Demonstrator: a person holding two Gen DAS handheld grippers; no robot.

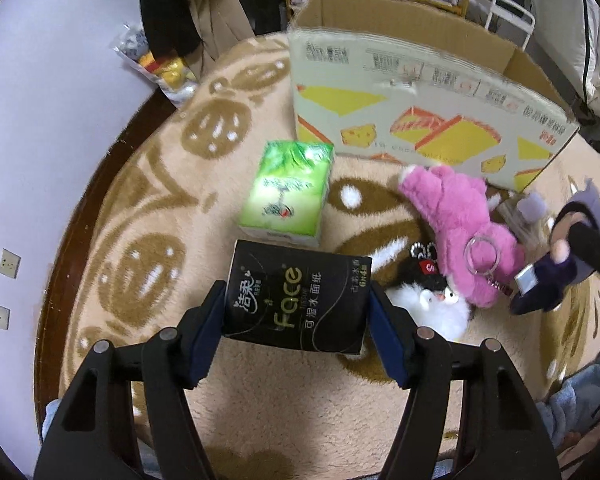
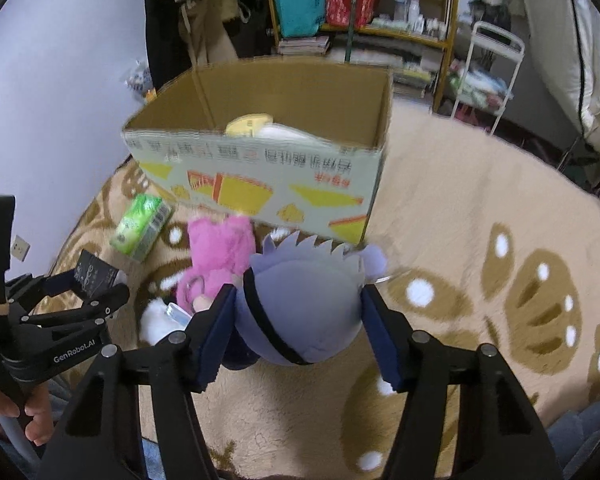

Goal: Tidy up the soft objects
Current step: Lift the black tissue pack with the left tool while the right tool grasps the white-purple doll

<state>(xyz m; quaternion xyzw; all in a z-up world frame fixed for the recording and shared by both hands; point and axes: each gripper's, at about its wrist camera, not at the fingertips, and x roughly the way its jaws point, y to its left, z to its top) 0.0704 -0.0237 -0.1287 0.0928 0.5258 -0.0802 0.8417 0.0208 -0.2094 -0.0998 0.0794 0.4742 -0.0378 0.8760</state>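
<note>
Tissues (image 1: 296,300), a black pack with pale lettering, sat clamped between my left gripper's (image 1: 296,312) blue pads, which pressed its two short sides; it was above the rug (image 1: 148,184). My right gripper (image 2: 296,320) was closed on a doll (image 2: 300,312), grey-lilac, round-headed, with a black band and spiky hair, also raised off the rug. Below lay a pink plush (image 1: 460,232) with a key ring, touching a black-and-white plush (image 1: 432,296). A green pack (image 1: 288,192) lay just beside the box (image 2: 260,184). That box stood open-topped ahead, its printed front wall facing me, something yellow and white inside. To its right I had a broad stretch of bare rug; on the left, rug edge and wall (image 1: 40,120) were close.
</note>
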